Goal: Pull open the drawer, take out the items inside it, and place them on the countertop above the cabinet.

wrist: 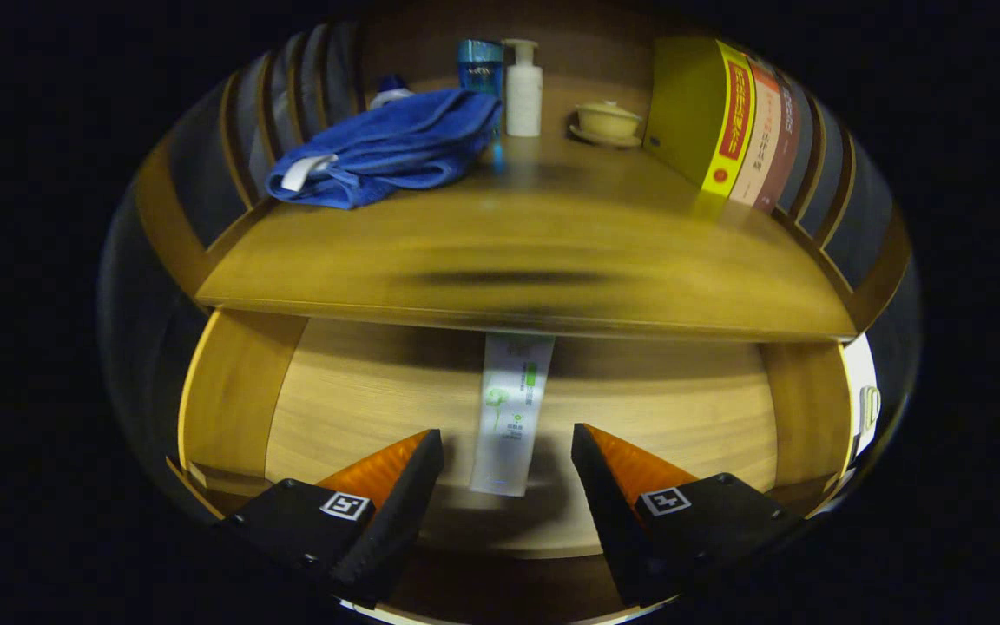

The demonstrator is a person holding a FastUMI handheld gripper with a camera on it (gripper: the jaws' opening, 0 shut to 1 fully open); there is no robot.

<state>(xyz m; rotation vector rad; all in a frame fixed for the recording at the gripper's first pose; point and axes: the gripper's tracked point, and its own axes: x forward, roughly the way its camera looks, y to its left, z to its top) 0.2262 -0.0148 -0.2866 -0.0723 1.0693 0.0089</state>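
The drawer (361,408) stands pulled open below the wooden countertop (517,252). On its floor lies a long white tube with green print (510,412), its far end tucked under the countertop's front edge. My gripper (507,443) hangs over the drawer, open, with one finger on each side of the tube's near end and not touching it. On the countertop's left rear lies a crumpled blue towel (387,149).
At the back of the countertop stand a blue bottle (479,65), a white pump bottle (523,88) and a small lidded cup on a saucer (608,121). Several books (730,121) lean at the right. Slatted rails fence both sides. The drawer's side walls (235,395) flank the fingers.
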